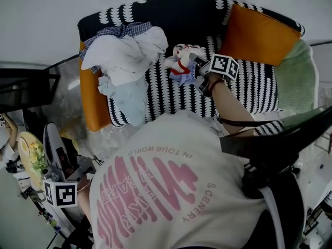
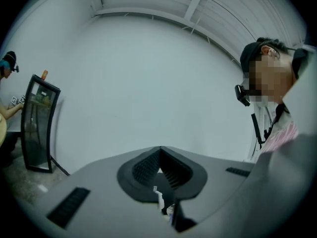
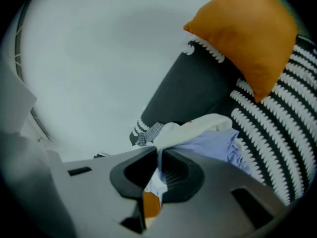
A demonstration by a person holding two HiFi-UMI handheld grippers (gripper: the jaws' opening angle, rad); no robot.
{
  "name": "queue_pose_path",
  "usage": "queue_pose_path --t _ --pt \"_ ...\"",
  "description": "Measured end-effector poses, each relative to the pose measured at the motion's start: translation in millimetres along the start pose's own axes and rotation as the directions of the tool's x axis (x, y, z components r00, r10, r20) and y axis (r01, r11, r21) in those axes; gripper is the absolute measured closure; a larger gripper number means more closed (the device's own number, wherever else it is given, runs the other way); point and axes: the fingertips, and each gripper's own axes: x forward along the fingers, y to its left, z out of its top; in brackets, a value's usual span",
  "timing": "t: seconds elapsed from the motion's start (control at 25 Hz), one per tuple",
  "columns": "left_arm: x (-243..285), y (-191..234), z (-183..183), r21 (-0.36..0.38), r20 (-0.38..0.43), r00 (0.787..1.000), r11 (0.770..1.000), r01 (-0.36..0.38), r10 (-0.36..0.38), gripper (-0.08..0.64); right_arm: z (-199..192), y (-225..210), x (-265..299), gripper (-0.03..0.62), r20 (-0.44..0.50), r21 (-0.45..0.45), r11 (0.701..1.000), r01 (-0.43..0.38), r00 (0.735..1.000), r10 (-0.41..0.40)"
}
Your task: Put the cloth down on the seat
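A bunched white, red and pale blue cloth (image 1: 179,65) is over the middle of the black-and-white patterned sofa seat (image 1: 171,97), close to the backrest. My right gripper (image 1: 191,57) is shut on it from the right. In the right gripper view the jaws (image 3: 159,150) pinch white and lilac fabric (image 3: 203,135) that spills past the tips. I cannot tell whether the cloth touches the seat. My left gripper (image 2: 160,155) is shut on nothing and faces a bare wall; its marker cube (image 1: 60,193) is low at the left, away from the sofa.
A heap of clothes (image 1: 127,53) covers the seat's left part, against an orange cushion (image 1: 93,102). Another orange cushion (image 1: 257,32) and a green one (image 1: 295,77) lean at the right. A dark curved panel (image 2: 37,123) stands by the wall.
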Motion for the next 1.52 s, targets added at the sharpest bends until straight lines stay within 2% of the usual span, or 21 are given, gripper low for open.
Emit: queue_pose_path --t 0.24,0.56,0.64,0.76,0.88,1.08,1.36,1.52 --pt "8.1 -0.4 -1.0 0.003 -0.032 0.999 1.000 -0.020 0.020 0.551 -17.8 -55.4 8.8 0.563 -0.029 0.028 0.985 0.170 0.985 -0.169" --pt "52.1 2.0 -20.4 0.062 -0.102 0.994 0.998 -0.016 0.022 0.551 -40.9 -101.8 52.9 0.563 -0.139 -0.037 0.962 0.272 0.952 -0.274" --pt "53.0 5.3 -27.6 0.035 -0.114 0.993 0.999 -0.029 0.032 0.551 -44.1 -114.6 58.7 0.563 -0.153 -0.033 0.952 0.304 0.940 -0.305" --pt "54.1 16.1 -35.7 -0.057 -0.125 0.991 0.997 -0.052 0.045 0.551 -54.6 -135.7 64.6 0.563 -0.198 -0.040 0.930 0.365 0.910 -0.365" --pt "55.4 28.5 -44.4 -0.078 -0.152 0.984 0.992 -0.100 0.088 0.551 -63.7 -151.9 70.8 0.563 -0.255 -0.068 0.911 0.408 0.875 -0.411" --pt "66.5 27.2 -55.4 -0.095 -0.188 0.979 0.991 -0.096 0.076 0.551 -80.5 -163.6 77.4 0.563 -0.313 -0.112 0.894 0.433 0.839 -0.446" --pt "72.0 31.6 -66.4 -0.077 -0.228 0.969 0.990 -0.116 0.096 0.551 -97.7 -178.9 80.6 0.563 -0.312 -0.056 0.892 0.449 0.840 -0.443" --pt "79.7 34.4 -72.7 -0.061 -0.263 0.959 0.990 -0.124 0.104 0.551 -102.4 -184.8 84.3 0.563 -0.330 -0.062 0.887 0.458 0.829 -0.451"
